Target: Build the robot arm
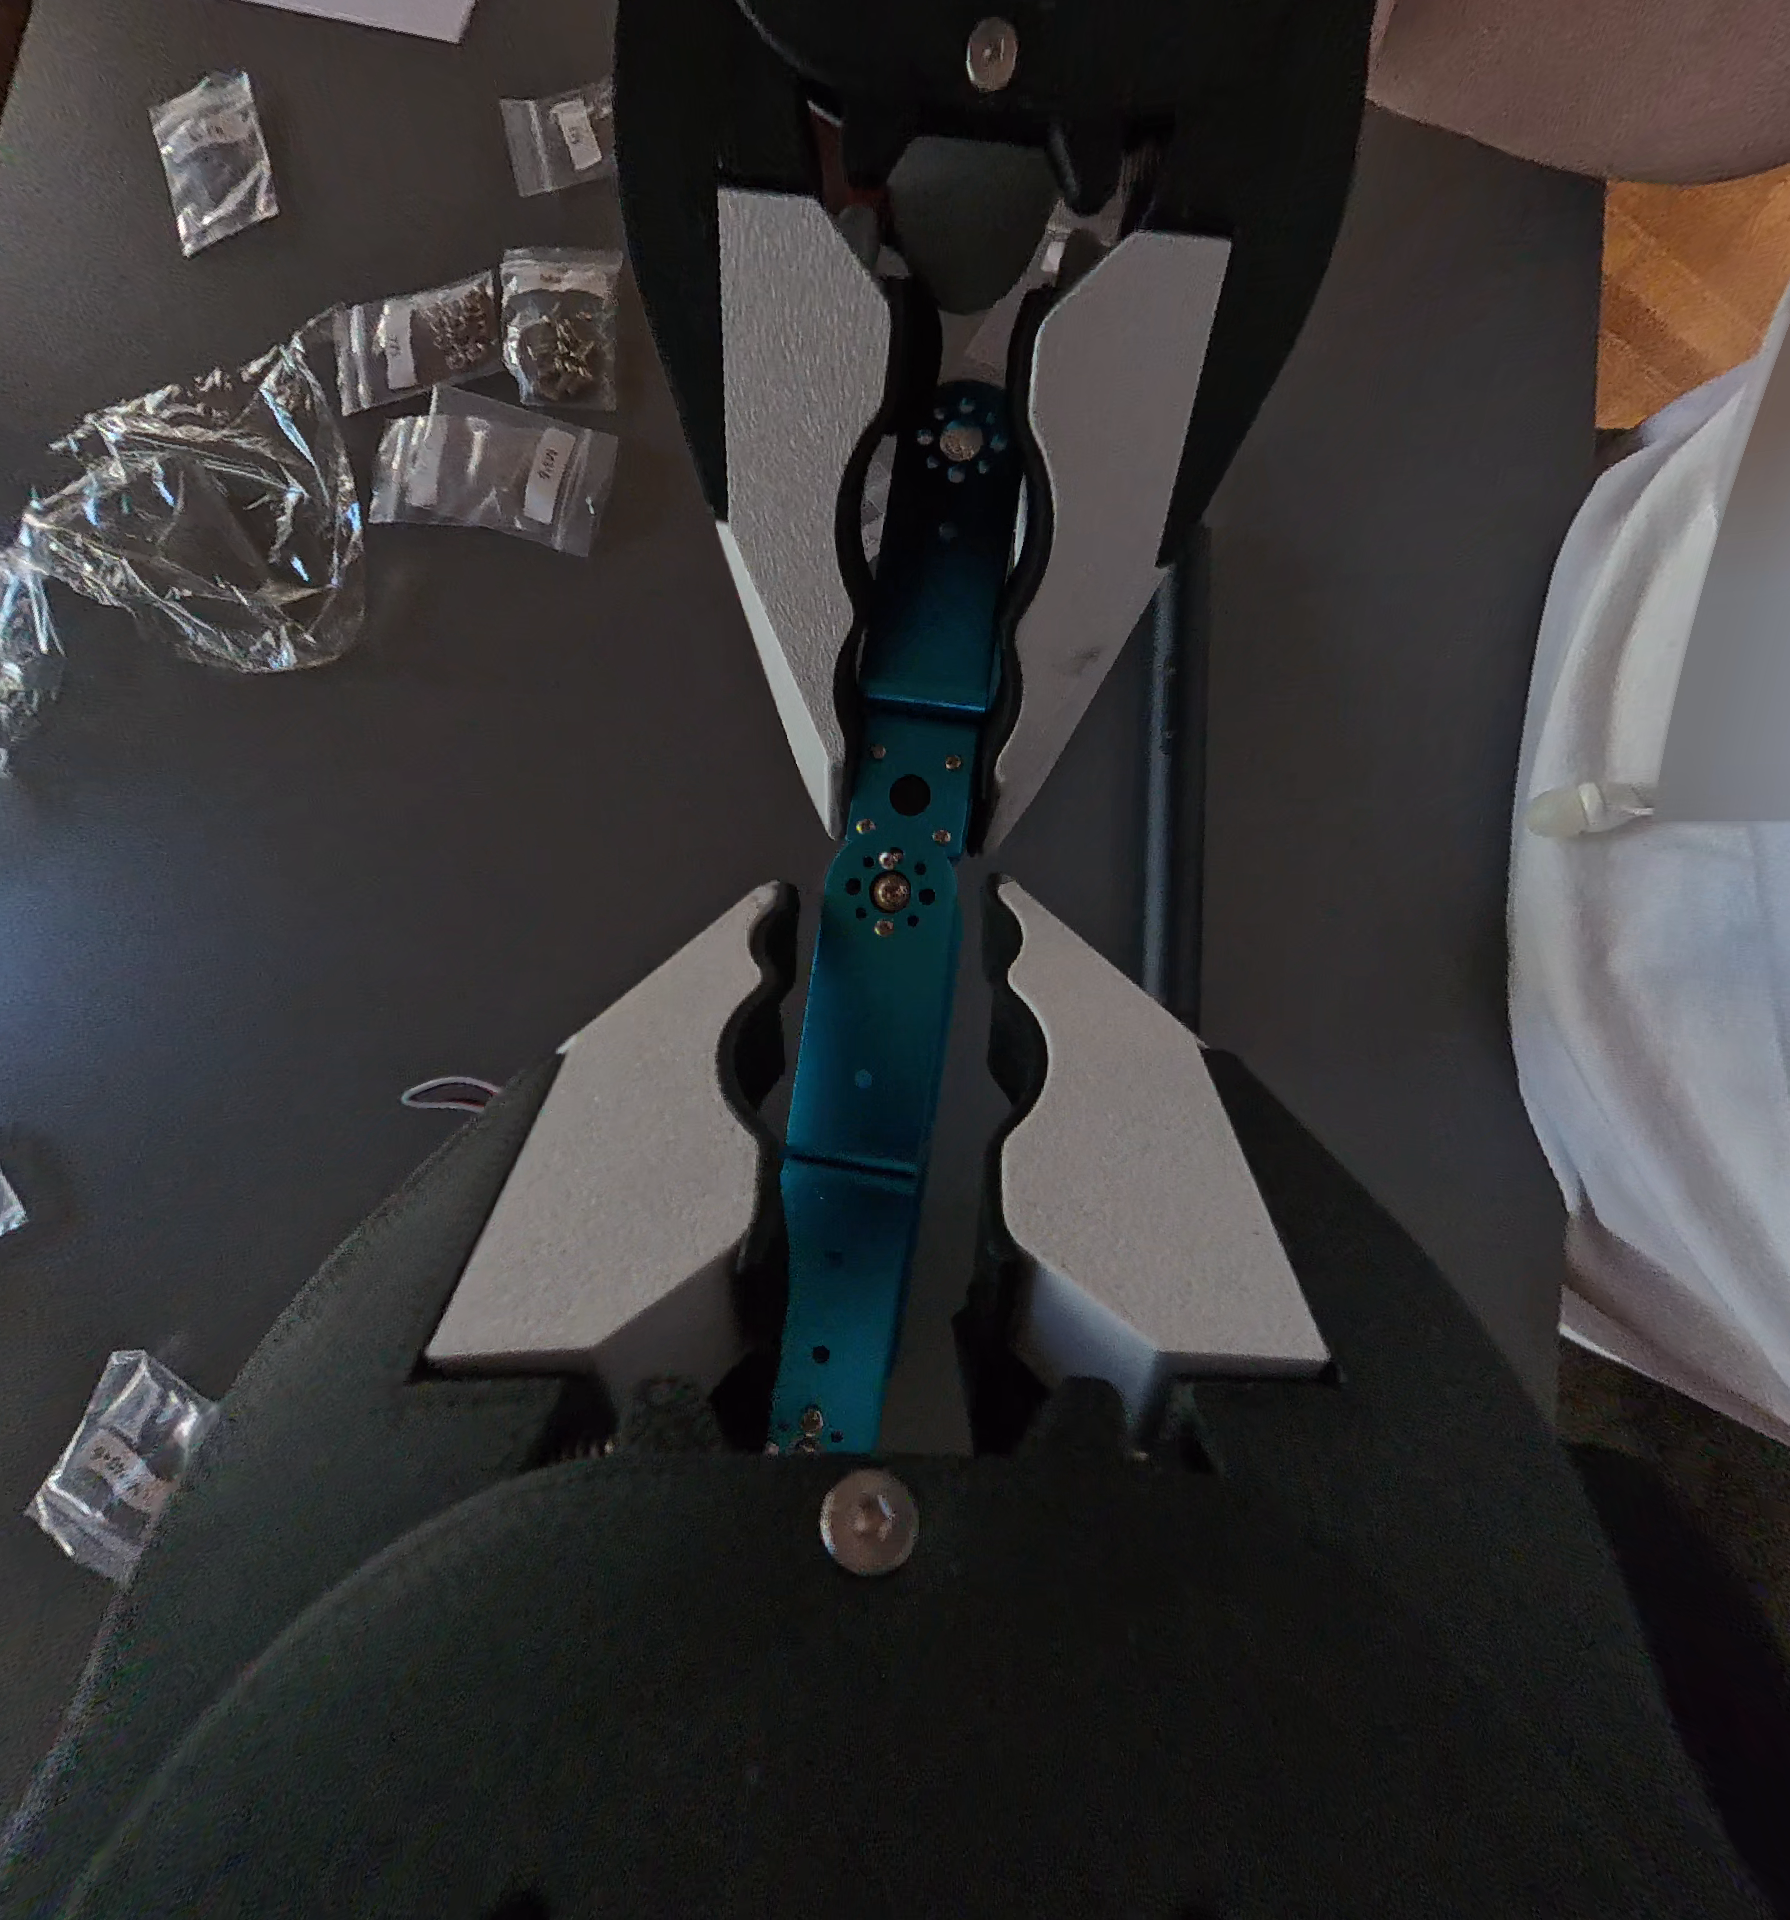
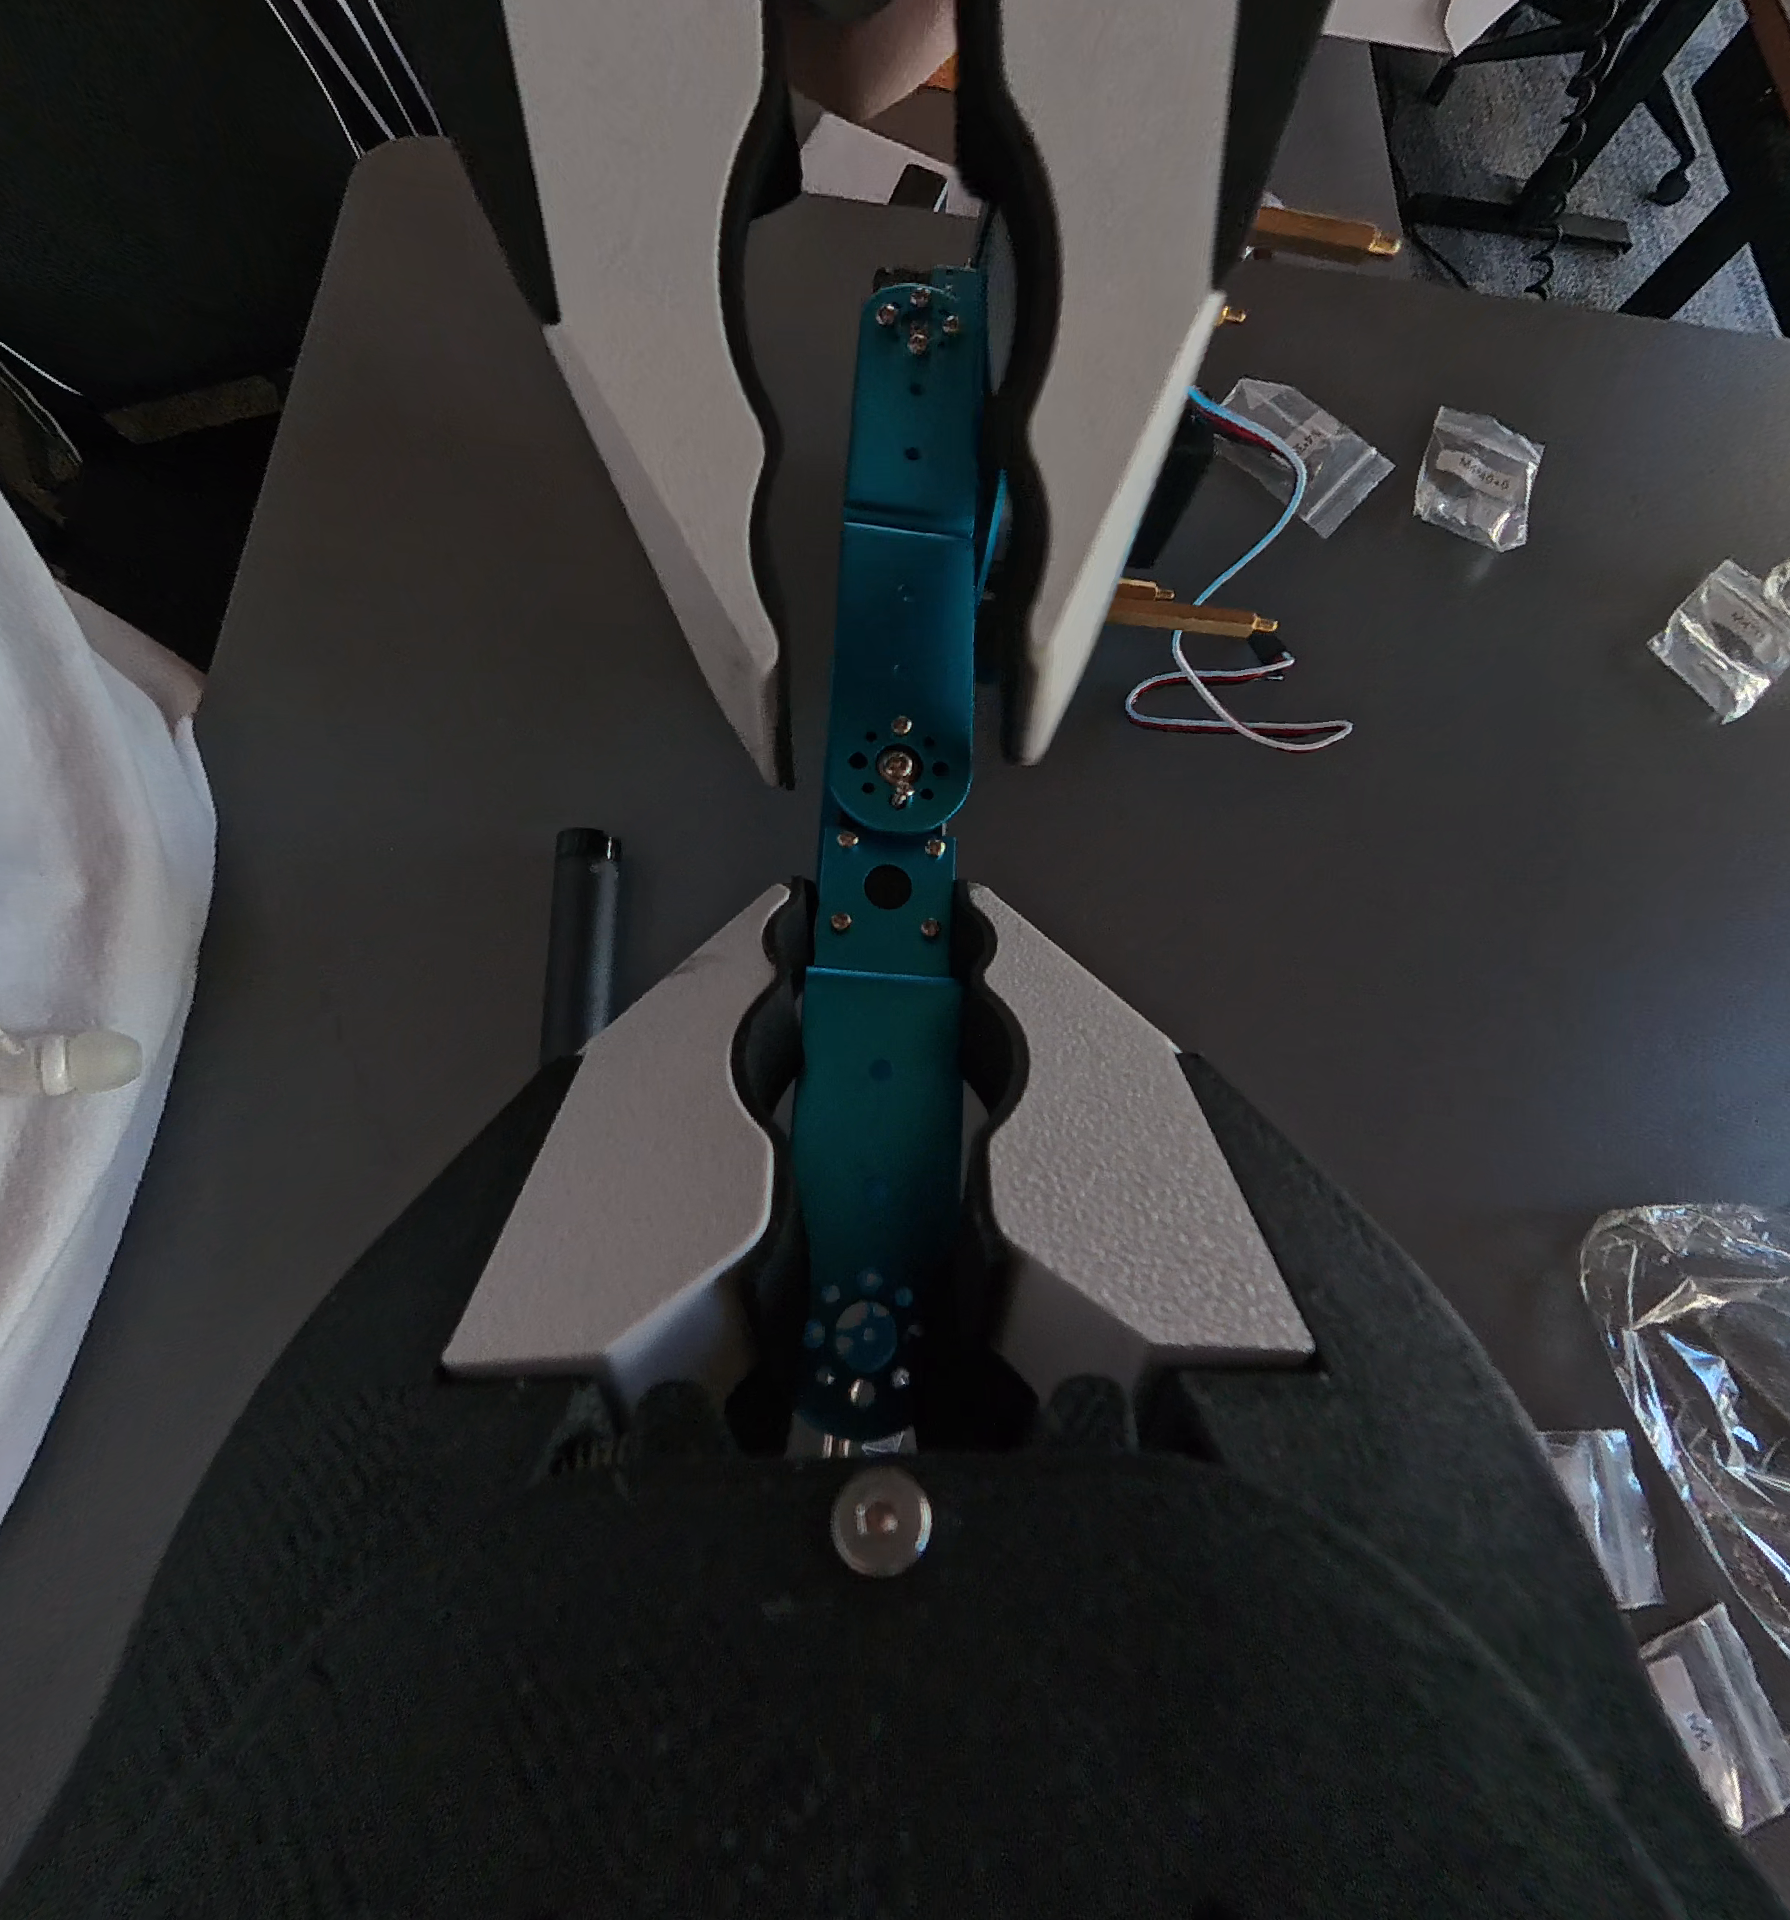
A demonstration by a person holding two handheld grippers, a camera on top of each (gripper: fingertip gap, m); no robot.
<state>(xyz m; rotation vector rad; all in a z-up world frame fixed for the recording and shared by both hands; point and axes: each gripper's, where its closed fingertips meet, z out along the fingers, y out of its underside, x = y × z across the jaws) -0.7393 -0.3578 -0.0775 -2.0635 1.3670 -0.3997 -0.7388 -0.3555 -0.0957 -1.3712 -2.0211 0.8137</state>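
Observation:
A blue metal bracket arm (image 1: pixel 870 1039), made of two links joined by a screw hub, hangs between my two grippers above the grey table (image 1: pixel 351 935). My right gripper (image 2: pixel 880 899) is shut on one link (image 2: pixel 891 1091); it also shows at the top of the left wrist view (image 1: pixel 910 836), pinching the link there. My left gripper (image 1: pixel 896 899) surrounds the other link with its jaws a little apart from it. In the right wrist view, the left gripper (image 2: pixel 896 764) shows bare table between one finger and the link.
Small clear bags of screws (image 1: pixel 558 332) and crumpled clear plastic (image 1: pixel 195 520) lie on the table. Brass standoffs (image 2: pixel 1203 618), a loose wire (image 2: pixel 1234 717), more bags (image 2: pixel 1483 473) and a black tube (image 2: pixel 584 935) lie nearby. White cloth (image 2: pixel 39 831) borders the table edge. My two grippers' fingertips are within a few centimetres of each other.

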